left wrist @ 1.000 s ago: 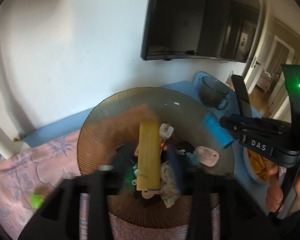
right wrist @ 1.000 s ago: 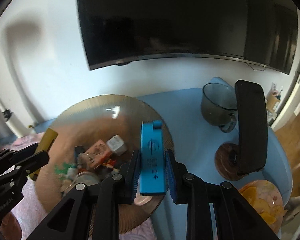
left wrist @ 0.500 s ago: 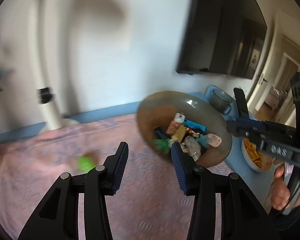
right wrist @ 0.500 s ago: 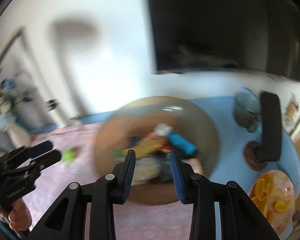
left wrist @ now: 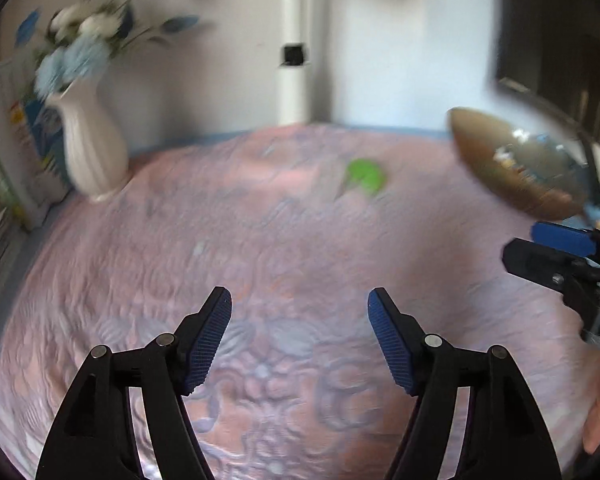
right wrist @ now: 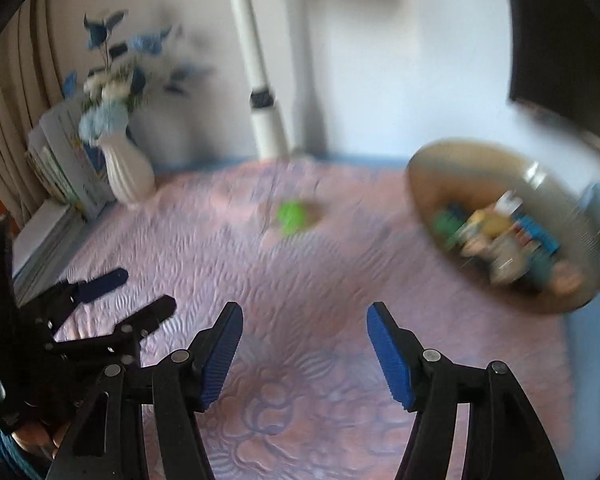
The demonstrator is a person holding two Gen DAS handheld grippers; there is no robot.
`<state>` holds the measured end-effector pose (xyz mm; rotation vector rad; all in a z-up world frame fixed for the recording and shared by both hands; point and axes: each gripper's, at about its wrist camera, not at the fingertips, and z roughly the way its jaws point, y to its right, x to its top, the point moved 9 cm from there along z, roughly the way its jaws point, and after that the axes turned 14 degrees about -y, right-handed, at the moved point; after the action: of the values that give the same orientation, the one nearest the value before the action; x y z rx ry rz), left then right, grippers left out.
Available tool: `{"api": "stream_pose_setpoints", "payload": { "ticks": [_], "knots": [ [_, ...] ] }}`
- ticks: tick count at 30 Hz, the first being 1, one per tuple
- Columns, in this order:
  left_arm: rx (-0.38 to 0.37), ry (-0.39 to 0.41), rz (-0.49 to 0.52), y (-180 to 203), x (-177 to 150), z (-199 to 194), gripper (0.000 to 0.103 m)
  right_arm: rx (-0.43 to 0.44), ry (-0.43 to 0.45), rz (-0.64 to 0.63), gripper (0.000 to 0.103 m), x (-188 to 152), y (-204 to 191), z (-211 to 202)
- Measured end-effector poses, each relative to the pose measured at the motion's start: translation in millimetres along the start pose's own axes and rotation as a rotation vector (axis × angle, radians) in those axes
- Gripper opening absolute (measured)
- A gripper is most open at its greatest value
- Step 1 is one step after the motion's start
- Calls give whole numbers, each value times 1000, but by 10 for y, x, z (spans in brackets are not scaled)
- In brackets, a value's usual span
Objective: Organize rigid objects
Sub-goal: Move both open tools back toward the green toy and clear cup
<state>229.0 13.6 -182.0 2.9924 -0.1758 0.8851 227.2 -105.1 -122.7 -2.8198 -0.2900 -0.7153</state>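
- Both our grippers, left gripper (left wrist: 300, 336) and right gripper (right wrist: 304, 352), stand wide apart and hold nothing.
- We see the green object (right wrist: 294, 216) at 12 o'clock on the pink cloth (right wrist: 300, 280); the bowl (right wrist: 428, 184) with sorted things is at 2 o'clock.

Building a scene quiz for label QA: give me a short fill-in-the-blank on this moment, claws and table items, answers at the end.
1. Both claws, the left claw and the right claw, are ____ and hold nothing.
2. The loose object alone on the pink cloth is ____ in colour.
3. The white vase holds blue and white ____.
4. The collected small items lie in a round brown ____.

Answers: open; green; flowers; bowl
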Motion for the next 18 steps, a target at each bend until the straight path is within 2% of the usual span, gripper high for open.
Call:
{"api": "stream_pose_setpoints", "payload": {
  "ticks": [3, 5, 7, 8, 10, 11, 18],
  "knots": [
    [-16, -30, -20, -44, -93, 137, 69, -41, 21, -13, 63, -140, -8, 195],
    [-46, -16, -23, -29, -56, 120, 69, -53, -4, 2, 63, -218, 26, 323],
    [-58, -20, -33, -26, -57, 142, 69, -73, 14, 7, 64, -199, 49, 295],
    [-57, -22, -35, -31, -65, 150, 69, -69, 26, 7, 66, -201, 51, 280],
    [-60, -13, -30, -25, -75, 124, 69, -75, 33, 3, 80, -207, 45, 287],
    [-59, -4, -28, -31, -83, 110, 69, -80, 38, 0, 82, -211, 38, 278],
    [-50, 15, -20, -12, -99, 64, 70, -96, 50, -15, 82, -213, 11, 263]
  ]
}}
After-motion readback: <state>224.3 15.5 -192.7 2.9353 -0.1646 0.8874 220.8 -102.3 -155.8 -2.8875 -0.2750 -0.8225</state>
